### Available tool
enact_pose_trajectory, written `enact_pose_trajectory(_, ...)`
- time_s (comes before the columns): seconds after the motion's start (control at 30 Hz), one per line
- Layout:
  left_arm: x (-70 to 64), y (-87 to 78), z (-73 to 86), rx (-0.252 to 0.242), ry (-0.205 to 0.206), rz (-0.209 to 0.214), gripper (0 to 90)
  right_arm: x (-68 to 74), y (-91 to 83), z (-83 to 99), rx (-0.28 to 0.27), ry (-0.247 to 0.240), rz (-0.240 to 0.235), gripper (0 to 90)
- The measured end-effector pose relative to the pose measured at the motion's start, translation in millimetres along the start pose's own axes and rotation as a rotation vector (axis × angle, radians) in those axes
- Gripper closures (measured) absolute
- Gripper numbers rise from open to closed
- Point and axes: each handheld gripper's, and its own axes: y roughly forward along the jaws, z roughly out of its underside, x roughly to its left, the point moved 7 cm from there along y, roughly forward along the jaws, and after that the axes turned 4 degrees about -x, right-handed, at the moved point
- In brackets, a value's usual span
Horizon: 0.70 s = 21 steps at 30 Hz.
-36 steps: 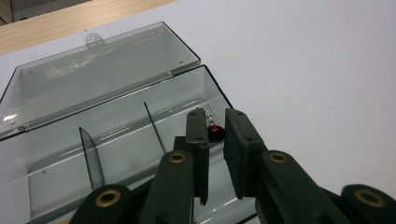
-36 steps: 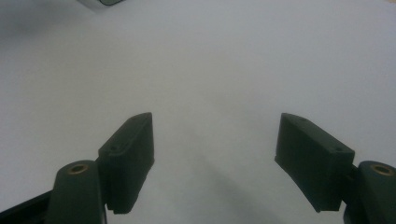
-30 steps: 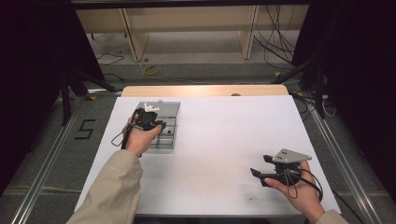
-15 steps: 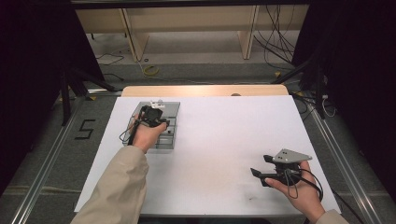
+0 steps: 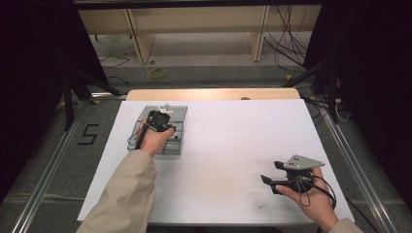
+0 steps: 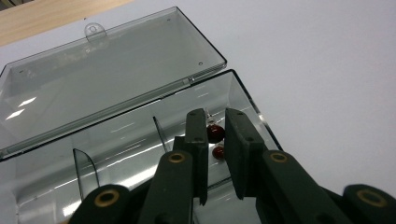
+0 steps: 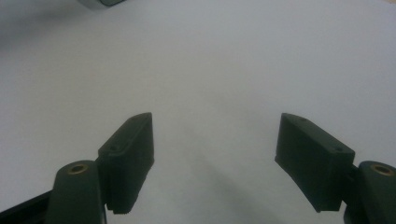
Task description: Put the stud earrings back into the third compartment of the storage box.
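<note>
A clear plastic box (image 5: pixel 180 110) with inner dividers lies on the left of the white table, and its lid (image 6: pixel 107 70) is folded open. My left gripper (image 5: pixel 158 117) reaches into the box from above. Its jaws stand nearly together in the left gripper view, where the gripper (image 6: pixel 215 114) pinches a small red bead piece (image 6: pixel 215 133) with a thin silver wire. A second red spot just below it may be a reflection. My right gripper (image 5: pixel 270 172) rests low over the table at the front right. Its jaws stand wide apart with nothing between them in the right gripper view (image 7: pixel 217 122).
A wooden strip (image 5: pixel 214 93) runs along the table's far edge. Bare white surface (image 5: pixel 233 141) stretches between the two hands. Cables and shelf legs lie on the floor beyond the table, and metal rails run along both sides.
My left hand has moved farther away over the box, bringing the gripper toward its far end. The right gripper has stayed still and open.
</note>
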Motion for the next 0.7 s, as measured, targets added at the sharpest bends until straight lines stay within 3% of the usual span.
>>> enact_pose_trajectory(0.5,1.0,8.0,12.2,0.012,-0.015,-0.009,75.1,0.9,0.3,0.1,0.002,0.0,-0.003,28.4)
enact_pose_trajectory(0.7,4.1,2.1,11.7,-0.003,-0.009,-0.014,71.5,1.0,0.2,0.0,0.003,0.0,-0.003,28.4)
